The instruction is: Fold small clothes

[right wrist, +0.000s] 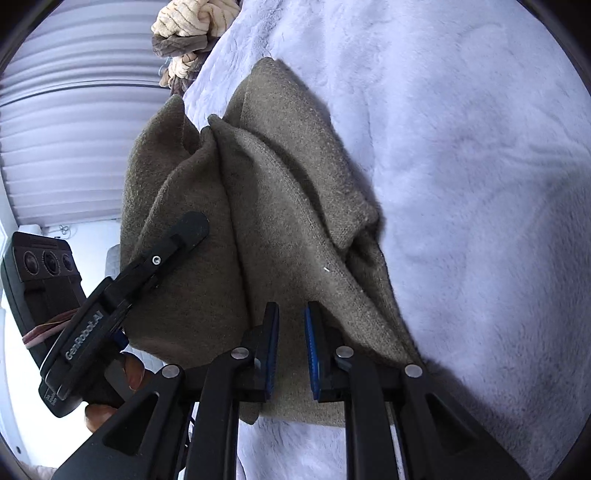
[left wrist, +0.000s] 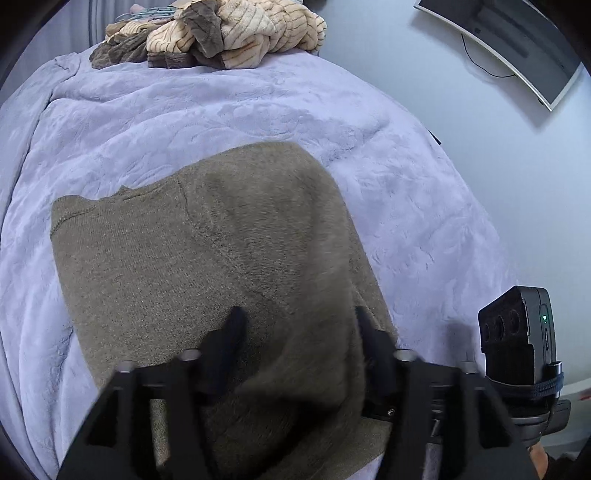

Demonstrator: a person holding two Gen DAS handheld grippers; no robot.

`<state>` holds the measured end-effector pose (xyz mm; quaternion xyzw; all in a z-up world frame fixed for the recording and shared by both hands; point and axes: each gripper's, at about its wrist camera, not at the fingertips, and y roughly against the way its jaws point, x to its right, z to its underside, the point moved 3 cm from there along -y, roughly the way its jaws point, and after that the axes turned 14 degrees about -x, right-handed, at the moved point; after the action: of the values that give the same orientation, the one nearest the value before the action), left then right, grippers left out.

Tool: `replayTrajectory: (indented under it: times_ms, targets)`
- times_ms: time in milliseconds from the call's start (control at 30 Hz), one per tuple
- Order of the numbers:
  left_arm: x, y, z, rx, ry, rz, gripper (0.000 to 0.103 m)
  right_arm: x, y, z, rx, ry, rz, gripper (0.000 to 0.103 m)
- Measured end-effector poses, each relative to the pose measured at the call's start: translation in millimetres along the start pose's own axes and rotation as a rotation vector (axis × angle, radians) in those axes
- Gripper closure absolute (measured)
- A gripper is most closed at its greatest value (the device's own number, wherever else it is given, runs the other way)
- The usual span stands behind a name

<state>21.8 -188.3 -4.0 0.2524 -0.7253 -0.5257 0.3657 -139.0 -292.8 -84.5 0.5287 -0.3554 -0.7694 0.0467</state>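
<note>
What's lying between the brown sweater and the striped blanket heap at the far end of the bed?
Nothing: the left wrist view shows only bare lilac bedspread between the brown sweater and the striped blanket heap.
</note>
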Motion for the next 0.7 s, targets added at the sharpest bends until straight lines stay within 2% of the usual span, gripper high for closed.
replayTrajectory:
  times_ms: [67,167,267,333,367,467,533,633,700]
  targets:
    - [2,8,2,0.040,-0.015,0.006,0.022,-9,-3,-1,-0.002,-0.001,0.004,0.087]
    - [3,11,3,0.026,-0.023,0.013,0.022,-9,0,-5,-0.003,0.000,0.004,0.083]
    - [-4,28,9,0.067,-0.007,0.047,0.022,-10,4,-5,0.013,-0.008,-0.033,0.067]
    - [-16,44,15,0.107,0.024,0.068,0.022,-11,9,-6,0.042,-0.019,-0.082,0.046]
    - [-23,52,18,0.127,0.047,0.075,0.022,-11,12,-7,0.060,-0.028,-0.107,0.044]
    - [-52,70,27,0.175,0.127,0.050,0.022,-4,19,-12,0.090,-0.073,-0.220,0.042]
    - [-78,75,33,0.188,0.198,-0.004,0.022,2,23,-14,0.105,-0.113,-0.303,0.041]
    - [-118,63,41,0.135,0.316,-0.057,0.022,6,28,-17,0.114,-0.144,-0.415,0.037]
    - [-139,48,50,0.095,0.373,-0.056,0.022,1,26,-23,0.087,-0.140,-0.442,0.036]
